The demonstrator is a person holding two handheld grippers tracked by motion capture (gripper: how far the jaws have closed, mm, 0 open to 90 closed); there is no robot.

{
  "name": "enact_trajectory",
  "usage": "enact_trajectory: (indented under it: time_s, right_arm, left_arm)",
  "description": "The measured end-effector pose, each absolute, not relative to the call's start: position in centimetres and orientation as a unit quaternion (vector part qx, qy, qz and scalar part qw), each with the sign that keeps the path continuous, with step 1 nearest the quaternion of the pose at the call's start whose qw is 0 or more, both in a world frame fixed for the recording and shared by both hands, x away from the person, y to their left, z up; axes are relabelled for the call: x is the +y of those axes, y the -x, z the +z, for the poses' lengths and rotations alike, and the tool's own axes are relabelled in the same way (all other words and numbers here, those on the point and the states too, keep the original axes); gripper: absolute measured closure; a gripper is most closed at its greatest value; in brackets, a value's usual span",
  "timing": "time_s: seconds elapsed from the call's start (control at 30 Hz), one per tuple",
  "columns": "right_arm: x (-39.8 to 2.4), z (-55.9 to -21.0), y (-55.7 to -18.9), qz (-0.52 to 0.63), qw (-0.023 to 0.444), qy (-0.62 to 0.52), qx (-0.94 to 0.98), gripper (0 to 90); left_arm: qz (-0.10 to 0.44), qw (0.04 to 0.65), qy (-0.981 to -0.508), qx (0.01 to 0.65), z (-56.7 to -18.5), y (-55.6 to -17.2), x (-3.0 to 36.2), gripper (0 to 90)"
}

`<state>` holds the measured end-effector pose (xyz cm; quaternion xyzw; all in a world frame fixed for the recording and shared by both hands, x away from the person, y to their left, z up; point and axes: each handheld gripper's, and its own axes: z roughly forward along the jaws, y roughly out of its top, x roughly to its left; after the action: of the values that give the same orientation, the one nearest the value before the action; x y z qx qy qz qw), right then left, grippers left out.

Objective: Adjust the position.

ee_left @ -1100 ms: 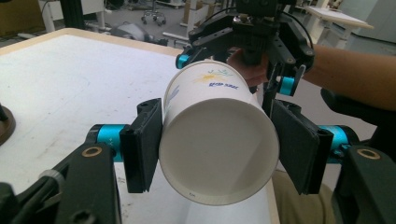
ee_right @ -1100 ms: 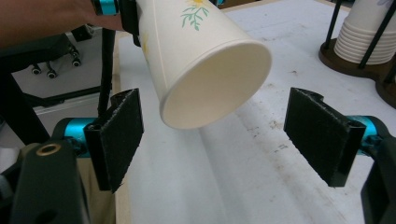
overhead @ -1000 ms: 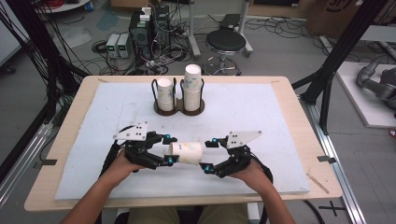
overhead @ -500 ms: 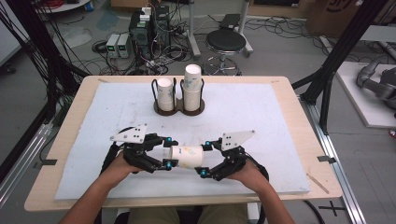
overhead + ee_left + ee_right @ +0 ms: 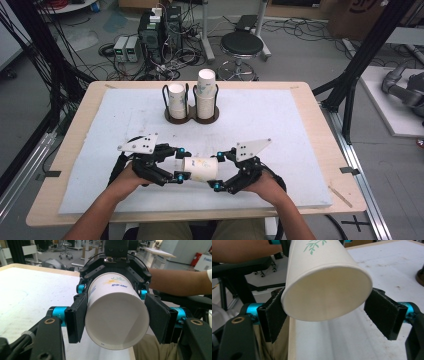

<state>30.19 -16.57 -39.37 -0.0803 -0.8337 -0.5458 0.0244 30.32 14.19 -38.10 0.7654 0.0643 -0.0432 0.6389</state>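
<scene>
A white paper cup [image 5: 201,169] lies level above the worktop's [image 5: 280,125] near edge. Blue and yellow print marks one end, a green sprig the other. It looks like nested cups, a closed base at each end.

Cup [image 5: 327,282] top cut off by the right gripper view's edge, print [image 5: 204,163] too small to read from high view, cup's mouth hidden.

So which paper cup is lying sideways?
The paper cup held between both grippers, near the table's front edge. The cup stacks in the black holder stand upright.
</scene>
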Motion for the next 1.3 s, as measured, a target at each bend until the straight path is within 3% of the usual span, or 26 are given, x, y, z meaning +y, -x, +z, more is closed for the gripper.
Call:
enact_trajectory:
  time_s: [0.3,0.4,0.5,0.87,1.3]
  right_arm:
    - [-17.0,-39.1,-30.2,-0.55,0.027,0.08,-0.831,26.1]
    - [-17.2,-39.1,-30.2,-0.55,0.029,0.082,-0.831,27.1]
    - [-17.2,-39.0,-30.2,-0.544,0.035,0.086,-0.834,27.1]
    - [-16.7,-37.2,-30.5,-0.476,0.006,0.087,-0.875,26.9]
    - [-13.9,-34.6,-31.1,-0.375,-0.021,0.042,-0.926,26.8]
  left_arm:
    - [-0.039,0.628,-0.773,0.085,-38.2,-30.1,14.0,34.9]
    - [-0.039,0.617,-0.778,0.11,-38.2,-29.9,13.7,22.0]
    - [-0.022,0.605,-0.787,0.12,-38.0,-29.7,13.6,16.4]
    - [0.016,0.556,-0.822,0.121,-36.2,-29.7,14.0,16.0]
    - [0.023,0.507,-0.856,0.1,-35.7,-29.8,12.9,16.4]
